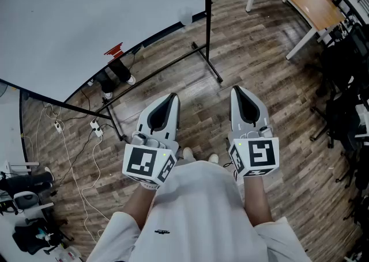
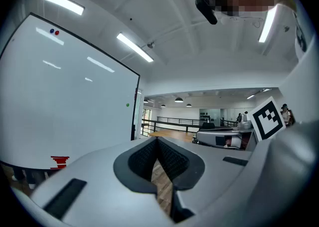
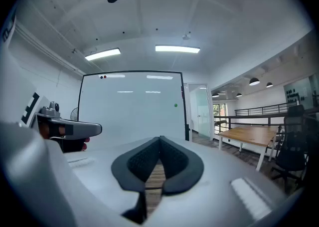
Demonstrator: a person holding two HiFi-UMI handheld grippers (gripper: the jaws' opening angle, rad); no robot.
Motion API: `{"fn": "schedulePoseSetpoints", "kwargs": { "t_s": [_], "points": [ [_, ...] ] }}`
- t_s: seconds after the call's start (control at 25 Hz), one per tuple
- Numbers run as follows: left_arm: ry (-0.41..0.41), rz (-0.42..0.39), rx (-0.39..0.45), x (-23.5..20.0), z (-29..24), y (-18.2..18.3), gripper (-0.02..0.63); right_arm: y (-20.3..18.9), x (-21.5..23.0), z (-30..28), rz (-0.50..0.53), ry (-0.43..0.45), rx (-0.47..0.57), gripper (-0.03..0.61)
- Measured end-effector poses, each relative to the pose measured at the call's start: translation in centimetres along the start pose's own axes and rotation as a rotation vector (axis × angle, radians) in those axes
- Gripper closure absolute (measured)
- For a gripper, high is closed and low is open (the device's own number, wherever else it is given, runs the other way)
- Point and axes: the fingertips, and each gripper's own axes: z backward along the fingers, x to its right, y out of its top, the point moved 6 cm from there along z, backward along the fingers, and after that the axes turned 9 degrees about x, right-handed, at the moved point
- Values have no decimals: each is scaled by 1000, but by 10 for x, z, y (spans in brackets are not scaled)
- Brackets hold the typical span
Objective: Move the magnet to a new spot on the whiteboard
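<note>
I hold the left tool [image 1: 170, 101] and the right tool [image 1: 240, 91] level and side by side over the wooden floor [image 1: 259, 53]. Each tool is narrow: the jaw tips meet and nothing lies between them. The whiteboard [image 1: 86, 19] stands on its black stand [image 1: 207, 36] at the far left, well apart from both tools. A small green magnet [image 3: 175, 105] sits on the whiteboard near its right edge, about mid-height. A red magnet [image 2: 57, 33] and a blue magnet [image 2: 52, 31] sit just beside each other near the top left corner. A red item [image 1: 114, 50] rests at the board's lower edge.
</note>
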Motion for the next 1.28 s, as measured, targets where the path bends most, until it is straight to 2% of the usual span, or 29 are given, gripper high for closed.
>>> {"fn": "schedulePoseSetpoints", "kwargs": {
  "t_s": [0.44,0.72,1.0,1.28],
  "points": [
    [-14,10,-6,-24,-6,-5,607,-2,-11,-19,-1,-24,39,566],
    [-16,41,0,-56,-6,-10,607,-7,-28,-42,2,-34,33,565],
    [-23,55,11,-86,-2,-13,607,-14,-48,-57,29,-68,68,565],
    [-2,46,4,-110,-23,-16,607,-19,-43,-93,27,-45,85,565]
  ]
}}
